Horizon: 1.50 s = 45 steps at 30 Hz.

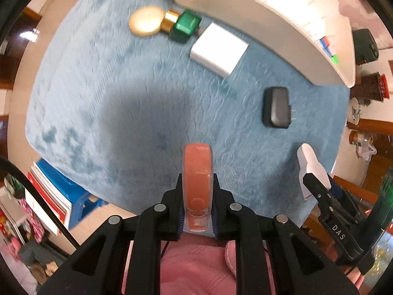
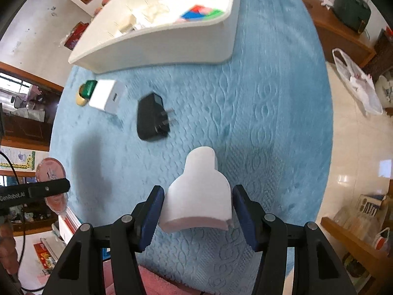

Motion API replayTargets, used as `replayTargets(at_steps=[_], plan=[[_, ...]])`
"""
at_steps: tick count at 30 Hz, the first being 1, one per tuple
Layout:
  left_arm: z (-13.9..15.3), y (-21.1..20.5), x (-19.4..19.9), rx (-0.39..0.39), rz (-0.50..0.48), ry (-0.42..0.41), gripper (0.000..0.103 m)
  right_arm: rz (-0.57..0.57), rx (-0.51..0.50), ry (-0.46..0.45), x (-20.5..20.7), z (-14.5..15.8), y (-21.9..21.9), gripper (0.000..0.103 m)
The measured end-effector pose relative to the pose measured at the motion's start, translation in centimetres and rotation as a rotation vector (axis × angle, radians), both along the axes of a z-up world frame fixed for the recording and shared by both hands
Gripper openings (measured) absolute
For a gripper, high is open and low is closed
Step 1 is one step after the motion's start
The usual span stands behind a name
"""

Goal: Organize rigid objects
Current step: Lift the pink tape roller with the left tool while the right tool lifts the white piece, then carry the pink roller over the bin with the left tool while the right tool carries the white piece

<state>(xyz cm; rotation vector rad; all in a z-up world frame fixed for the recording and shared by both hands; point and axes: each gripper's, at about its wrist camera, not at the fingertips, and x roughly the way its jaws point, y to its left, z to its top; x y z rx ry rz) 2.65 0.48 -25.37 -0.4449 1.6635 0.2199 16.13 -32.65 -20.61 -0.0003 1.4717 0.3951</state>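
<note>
My left gripper (image 1: 198,205) is shut on an orange tape dispenser (image 1: 198,169), held edge-on above the blue mat (image 1: 110,93). My right gripper (image 2: 198,207) is shut on a white bottle-shaped piece (image 2: 200,191); it also shows in the left wrist view (image 1: 310,164). On the mat lie a black plug adapter (image 1: 276,107) (image 2: 151,118), a white box (image 1: 218,49) (image 2: 106,95) and a perfume bottle with a green cap (image 1: 163,23) (image 2: 87,91). A white organizer tray (image 1: 270,24) (image 2: 167,34) stands at the mat's far edge and holds a colour cube (image 2: 201,12).
A stack of books on a blue stool (image 1: 59,196) stands off the mat's near left corner. Wooden furniture (image 2: 343,36) and a white bag (image 2: 356,81) line the floor to the right.
</note>
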Motion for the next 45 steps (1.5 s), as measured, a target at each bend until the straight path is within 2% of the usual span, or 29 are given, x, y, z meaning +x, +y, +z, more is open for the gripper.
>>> replayTargets(at_steps=[9, 20, 28, 37, 38, 39, 40, 45], plan=[[4.7, 1.2, 3.9, 0.066, -0.133, -0.066, 0.018, 0.012, 0.031, -0.093, 0.7, 3.5, 3.4, 0.058], [9.2, 2.0, 9.1, 0.101, -0.283, -0.166, 0.018, 0.058, 0.058, -0.234, 3.0, 9.0, 7.6, 0.058], [10.8, 2.7, 12.6, 0.094, -0.349, -0.218, 0.018, 0.07, 0.038, -0.322, 5.3, 11.6, 10.6, 0.058], [11.4, 3.1, 16.7, 0.09, -0.403, -0.278, 0.018, 0.048, 0.022, -0.396, 8.7, 12.6, 13.3, 0.058], [11.3, 3.2, 17.2, 0.092, -0.404, -0.283, 0.018, 0.045, 0.016, -0.41, 8.9, 12.7, 13.5, 0.054], [11.3, 3.3, 17.7, 0.091, -0.406, -0.29, 0.018, 0.045, 0.013, -0.424, 9.3, 12.8, 13.8, 0.031], [11.2, 3.4, 18.1, 0.092, -0.408, -0.295, 0.018, 0.043, 0.017, -0.43, 9.8, 12.8, 13.9, 0.026], [10.7, 3.8, 20.3, 0.104, -0.4, -0.335, 0.018, 0.001, 0.033, -0.45, 12.0, 12.6, 14.1, 0.026]])
